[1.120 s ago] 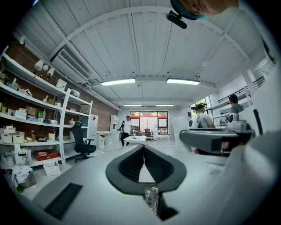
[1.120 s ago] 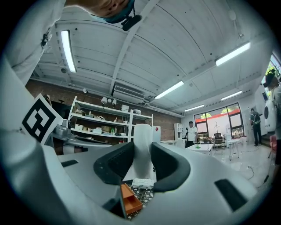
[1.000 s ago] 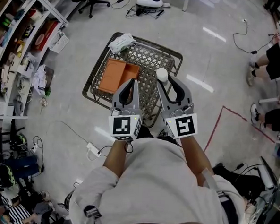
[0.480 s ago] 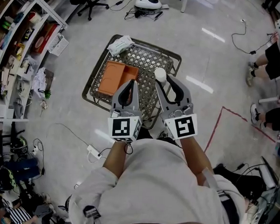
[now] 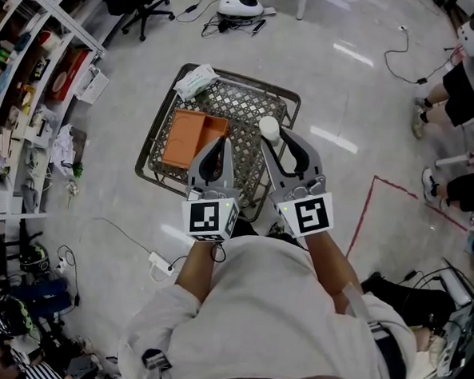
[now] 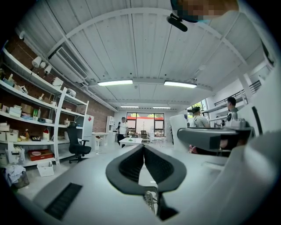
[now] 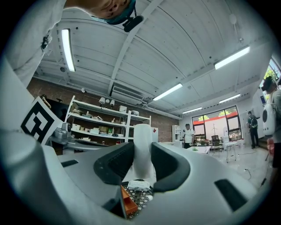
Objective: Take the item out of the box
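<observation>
Head view: the right gripper (image 5: 274,140) is holding the white cylindrical plastic bottle (image 5: 269,128) upright above the dark wire-mesh basket (image 5: 251,81), beside the shallow orange plastic box (image 5: 194,138). Left gripper view: the left gripper (image 6: 143,148) is idling, fingers pressed together, empty. Right gripper view: the pads are clamping the bottle's sides. The lift-out looks to be under way, and the next move is probably carrying it clear of the rim.

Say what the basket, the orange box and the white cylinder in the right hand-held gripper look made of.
The basket: metal wire, dark, open lattice.
The orange box: plastic or card, matte, evenly coloured.
The white cylinder: probably plastic, smooth matte surface.
</observation>
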`<state>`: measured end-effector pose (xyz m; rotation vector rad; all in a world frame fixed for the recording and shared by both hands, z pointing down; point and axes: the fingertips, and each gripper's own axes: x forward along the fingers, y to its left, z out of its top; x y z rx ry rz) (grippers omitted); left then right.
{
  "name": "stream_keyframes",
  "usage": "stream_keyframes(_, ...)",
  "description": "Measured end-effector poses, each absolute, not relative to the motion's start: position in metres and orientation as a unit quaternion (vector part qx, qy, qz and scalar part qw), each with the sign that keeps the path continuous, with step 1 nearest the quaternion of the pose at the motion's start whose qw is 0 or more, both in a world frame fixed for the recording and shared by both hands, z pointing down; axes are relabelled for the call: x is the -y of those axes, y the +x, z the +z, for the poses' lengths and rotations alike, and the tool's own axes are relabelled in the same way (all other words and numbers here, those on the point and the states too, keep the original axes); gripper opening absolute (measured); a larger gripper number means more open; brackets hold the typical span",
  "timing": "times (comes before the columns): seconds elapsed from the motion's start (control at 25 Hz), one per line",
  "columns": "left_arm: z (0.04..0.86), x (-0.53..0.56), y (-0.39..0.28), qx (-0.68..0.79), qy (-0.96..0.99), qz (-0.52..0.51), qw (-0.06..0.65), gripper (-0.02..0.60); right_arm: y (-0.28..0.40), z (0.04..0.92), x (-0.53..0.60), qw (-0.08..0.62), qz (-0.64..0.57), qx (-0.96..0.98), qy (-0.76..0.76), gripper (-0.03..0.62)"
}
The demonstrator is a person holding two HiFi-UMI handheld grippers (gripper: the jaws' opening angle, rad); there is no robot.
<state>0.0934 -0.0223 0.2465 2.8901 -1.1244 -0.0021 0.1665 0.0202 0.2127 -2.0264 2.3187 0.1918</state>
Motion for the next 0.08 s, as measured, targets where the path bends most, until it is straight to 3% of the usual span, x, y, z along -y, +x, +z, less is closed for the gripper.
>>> stream_keyframes(0.08,0.2475,0.0256,0.0963,0.362,0.932,-0.001,0.022,0.011,0.1694,0.2130,-0.0173,0.027,0.064,-0.750,-0.658,0.121)
